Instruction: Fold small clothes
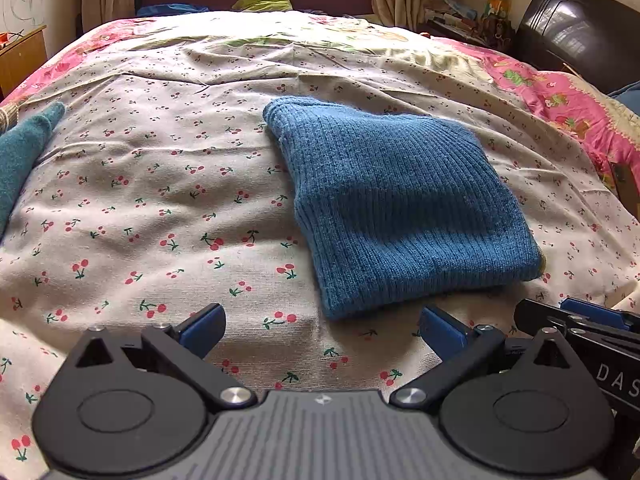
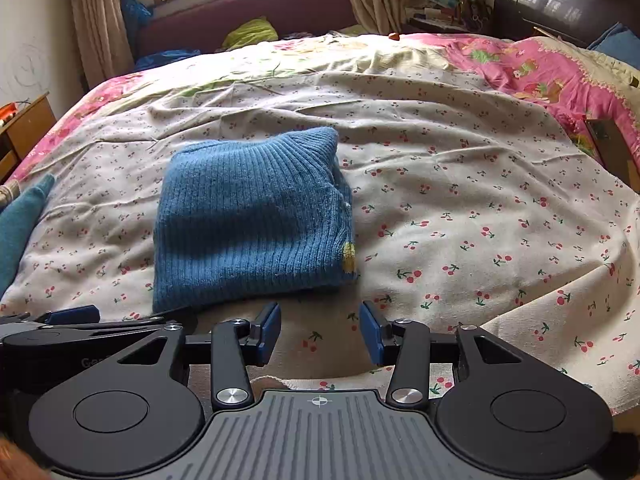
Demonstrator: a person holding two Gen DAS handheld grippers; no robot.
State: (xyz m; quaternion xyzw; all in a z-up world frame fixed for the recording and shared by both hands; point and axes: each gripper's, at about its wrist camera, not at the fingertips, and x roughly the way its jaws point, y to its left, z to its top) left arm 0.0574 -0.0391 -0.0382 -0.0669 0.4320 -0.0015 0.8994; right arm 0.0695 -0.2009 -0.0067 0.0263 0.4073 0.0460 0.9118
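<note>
While both grippers hang spread and empty — left, right — the folded blue sweater lies flat on the cherry-print sheet, centre-left in the right view, just beyond the fingertips.

A teal cloth at the left side of the bed runs off the picture's edge in both views, so its full shape cannot be told. The blue knitted sweater lies folded, hiding its sleeves and inner layers; a small yellow patch peeks from its right edge, too little to identify. The clutter on the shelf by the curtain is too small to make out. A brown flat object at the bed's right side is cut off. The other gripper shows only partly at the frame's edge.
</note>
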